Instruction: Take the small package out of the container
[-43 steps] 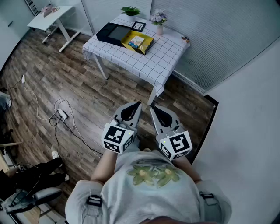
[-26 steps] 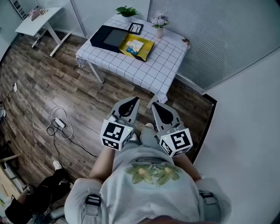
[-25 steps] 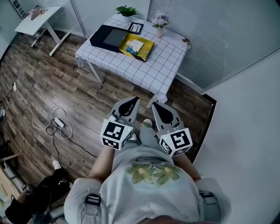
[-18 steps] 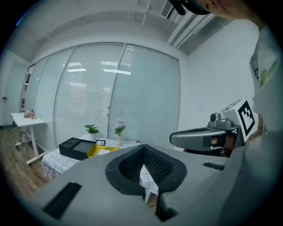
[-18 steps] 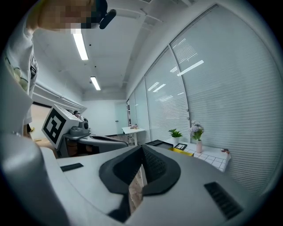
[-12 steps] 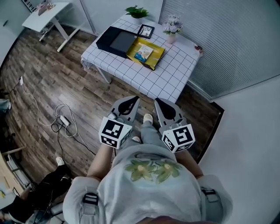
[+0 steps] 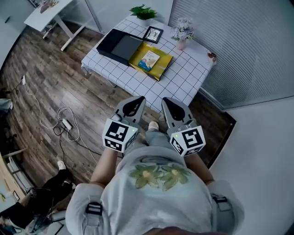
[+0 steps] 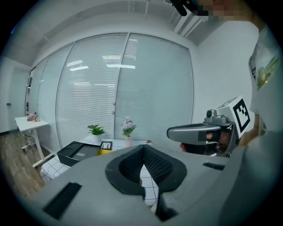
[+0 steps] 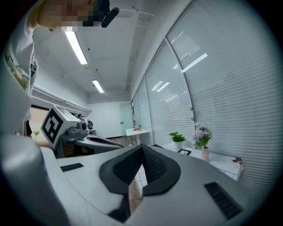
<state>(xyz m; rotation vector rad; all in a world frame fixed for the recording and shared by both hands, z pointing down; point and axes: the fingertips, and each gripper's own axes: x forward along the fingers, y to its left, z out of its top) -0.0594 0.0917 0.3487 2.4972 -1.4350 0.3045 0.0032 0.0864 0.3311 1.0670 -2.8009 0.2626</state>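
Note:
A table with a white checked cloth (image 7: 183, 78) stands ahead of me. On it lies a yellow container (image 7: 158, 69) holding a small blue-and-white package (image 7: 149, 58), next to an open black box (image 7: 118, 46). Both grippers are held in front of my chest, well short of the table and above the wooden floor. My left gripper (image 7: 136, 100) is shut with nothing in it, its jaws meeting at the tip (image 8: 143, 146). My right gripper (image 7: 166, 101) is also shut and empty (image 9: 142, 146).
A potted plant (image 7: 143, 11), a picture frame (image 7: 153, 33) and a vase of flowers (image 7: 182, 33) stand at the table's far edge. Cables and a power strip (image 7: 66, 123) lie on the floor at left. A white desk (image 7: 50, 9) is at far left; walls close in at right.
The table has drawn nearer in the head view as the person walks toward it. Both grippers stay shut, side by side at the chest.

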